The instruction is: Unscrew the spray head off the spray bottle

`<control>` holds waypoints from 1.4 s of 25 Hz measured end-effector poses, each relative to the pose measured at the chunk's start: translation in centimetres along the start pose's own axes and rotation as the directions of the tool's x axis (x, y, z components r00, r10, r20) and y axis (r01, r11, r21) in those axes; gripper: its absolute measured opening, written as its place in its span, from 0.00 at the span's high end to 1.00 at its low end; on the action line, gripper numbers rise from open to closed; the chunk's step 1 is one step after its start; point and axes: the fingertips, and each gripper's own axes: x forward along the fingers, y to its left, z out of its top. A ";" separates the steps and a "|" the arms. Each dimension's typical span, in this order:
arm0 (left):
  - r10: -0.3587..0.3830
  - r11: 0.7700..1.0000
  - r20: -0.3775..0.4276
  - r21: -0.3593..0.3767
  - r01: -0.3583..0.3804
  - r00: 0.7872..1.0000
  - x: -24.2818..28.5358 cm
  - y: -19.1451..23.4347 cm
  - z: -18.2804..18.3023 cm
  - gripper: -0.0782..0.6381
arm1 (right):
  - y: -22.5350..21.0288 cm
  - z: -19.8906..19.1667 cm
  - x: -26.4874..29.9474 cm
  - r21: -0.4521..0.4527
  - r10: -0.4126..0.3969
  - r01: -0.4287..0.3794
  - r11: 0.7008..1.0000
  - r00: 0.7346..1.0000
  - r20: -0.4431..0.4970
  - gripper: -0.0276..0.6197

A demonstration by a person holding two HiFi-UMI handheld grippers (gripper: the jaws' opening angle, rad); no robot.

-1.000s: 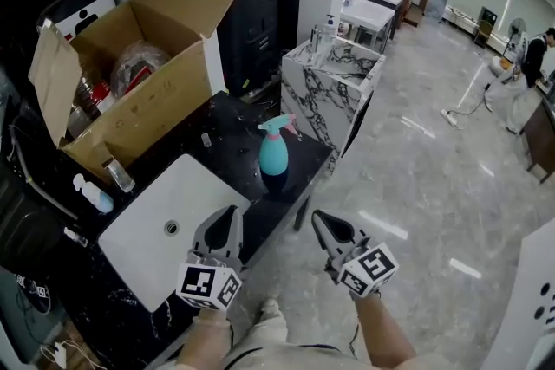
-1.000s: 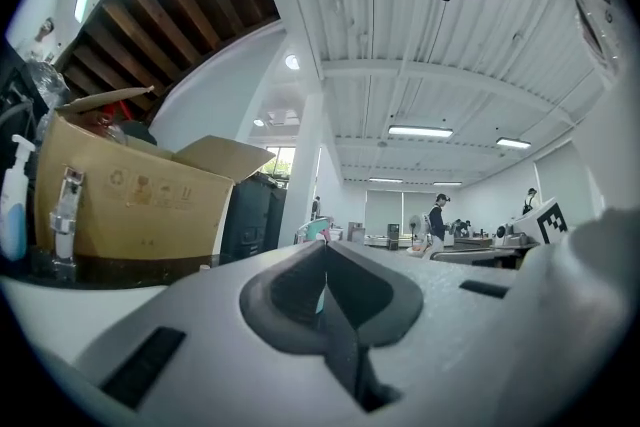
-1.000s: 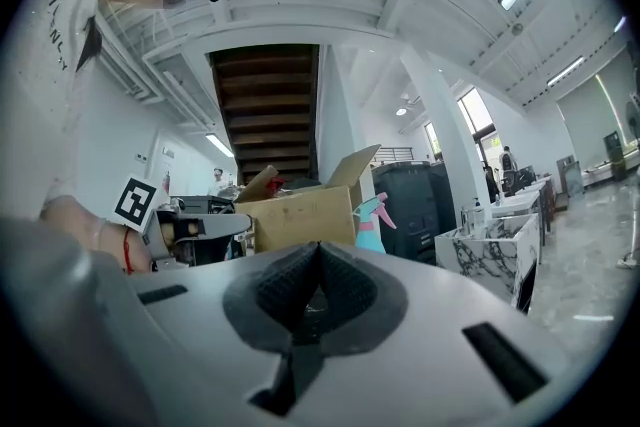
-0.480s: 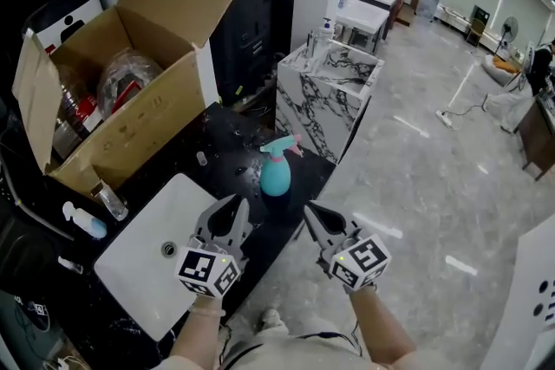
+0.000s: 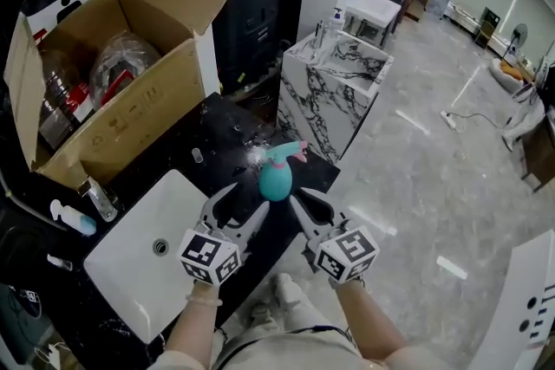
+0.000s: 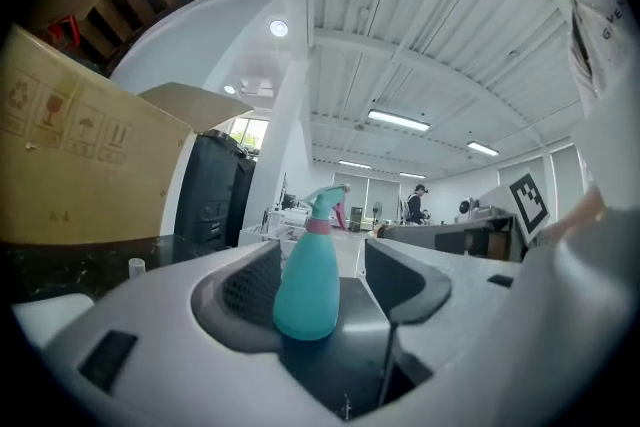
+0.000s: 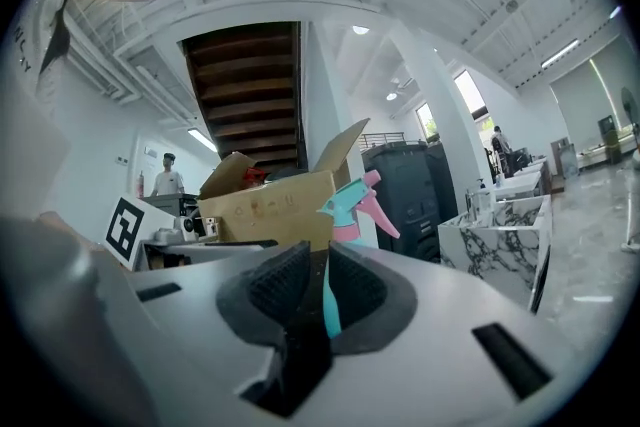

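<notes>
A teal spray bottle with a teal-and-pink spray head stands upright on the black counter, near its front corner. My left gripper is just left of and below it. Its jaws have just been opening and stand wide. In the left gripper view the bottle stands between the tips of that gripper, and no pad presses on it. My right gripper is close on the bottle's right. Its jaws have just been opening to a narrow slit. The spray head shows above them.
An open cardboard box full of items sits at the back left. A white sink is set in the counter left of the grippers. A small cap and small bottles lie nearby. A marble pedestal stands behind the counter.
Both grippers have moved forward and closer together, up to the spray bottle. The left jaws went from shut to wide apart; the right jaws parted slightly.
</notes>
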 end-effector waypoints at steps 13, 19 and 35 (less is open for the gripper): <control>-0.029 0.992 -0.149 0.120 0.047 0.988 6.1 1.4 -4.3 0.41 | -2.0 0.0 5.4 0.011 -0.041 0.042 0.999 0.996 -0.082 0.70; -0.086 0.983 -0.167 0.144 0.110 0.982 8.3 0.9 -5.1 0.38 | -2.3 0.2 6.8 -0.015 -0.027 0.026 1.000 0.994 -0.102 0.68; -0.030 0.978 -0.183 0.195 0.067 0.983 11.2 1.1 -5.2 0.38 | -3.2 0.3 7.7 -0.137 -0.034 0.014 0.991 0.989 -0.147 0.70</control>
